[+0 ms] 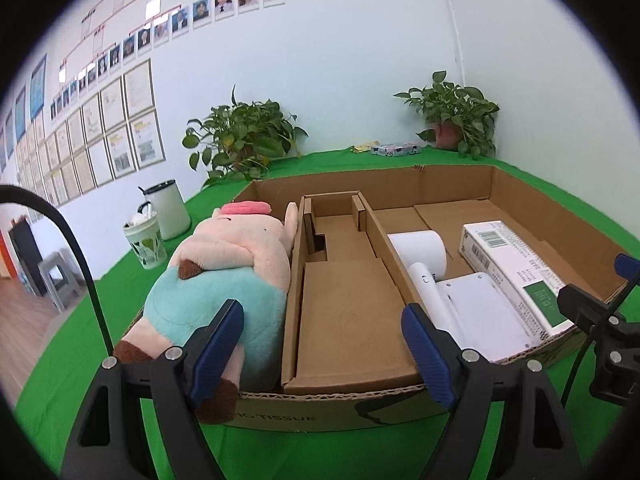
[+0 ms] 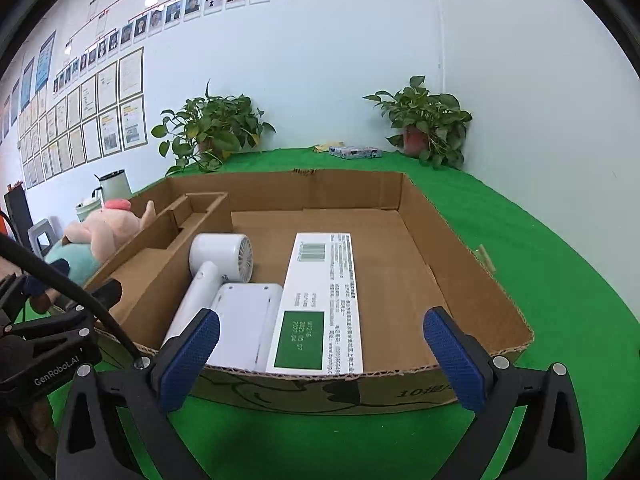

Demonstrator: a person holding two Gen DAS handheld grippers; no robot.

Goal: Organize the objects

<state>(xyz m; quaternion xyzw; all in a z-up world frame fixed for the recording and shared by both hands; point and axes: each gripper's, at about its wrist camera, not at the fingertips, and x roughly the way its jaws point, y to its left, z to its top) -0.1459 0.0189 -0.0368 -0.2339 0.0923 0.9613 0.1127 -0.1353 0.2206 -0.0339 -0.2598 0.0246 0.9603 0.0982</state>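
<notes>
A shallow cardboard box (image 1: pixel 360 404) (image 2: pixel 472 264) lies on the green cloth, split by cardboard dividers. A pink and teal plush toy (image 1: pixel 224 280) (image 2: pixel 100 232) lies in its left section, one brown foot hanging over the front rim. The middle section (image 1: pixel 344 312) holds nothing. In the right section lie a white hair dryer (image 2: pixel 220 256) (image 1: pixel 424 252), a flat white device (image 2: pixel 244 316) and a long white carton with a green label (image 2: pixel 320 296) (image 1: pixel 516 276). My left gripper (image 1: pixel 326 356) is open and holds nothing, at the box's front rim. My right gripper (image 2: pixel 320 360) is open and holds nothing, just before the rim.
Two potted plants (image 1: pixel 244 136) (image 1: pixel 452 112) stand at the back by the white wall. A white jug (image 1: pixel 168 208) and a patterned cup (image 1: pixel 146 244) stand left of the box. A small printed packet (image 1: pixel 394 148) lies at the back. Green cloth (image 2: pixel 560 280) stretches right of the box.
</notes>
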